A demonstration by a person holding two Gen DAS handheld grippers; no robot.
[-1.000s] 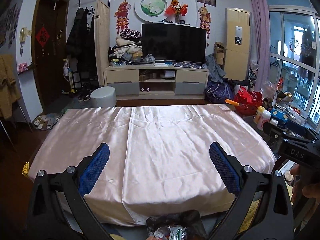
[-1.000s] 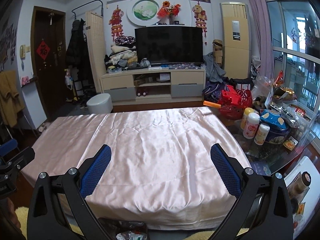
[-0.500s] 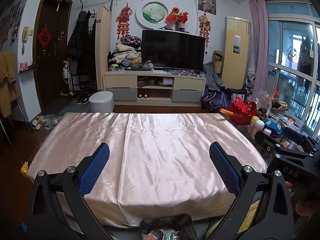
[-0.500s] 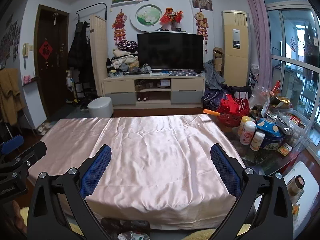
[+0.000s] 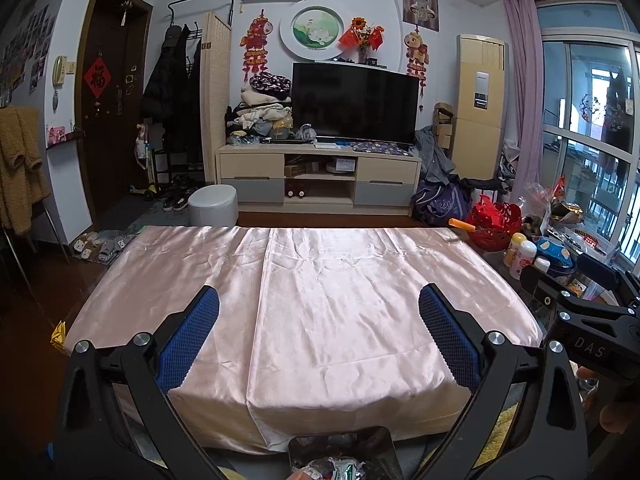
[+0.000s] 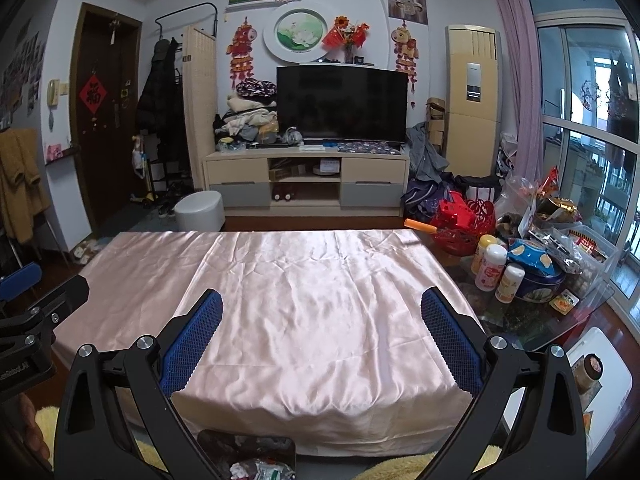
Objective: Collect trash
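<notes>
The pink satin cloth covering the table is lying bare across its whole top, so the collecting looks finished or nearly so, and the step in hand seems to be a last check with both tools held back from the near edge. To do it well, the person should be sweeping both cameras slowly over the cloth's folds and along its draped front hem, since a small scrap could be hiding in a crease, and should be keeping the tools level and clear of the crowded glass side table to the right, where bottles and snack bags are sitting close together and are not obviously trash. The left gripper is hovering above the near edge with its blue-padded fingers spread wide and nothing between them; the right gripper is doing the same, fingers released and empty. The task's thing, the trash, is sitting low at the bottom of both views, just below the table's front edge, inside a dark bin lined with a glossy black bag. It is looking like a small crumpled heap of wrappers, white and green with a silvery sheen, light and easily crushed; the details are too small to tell further.
</notes>
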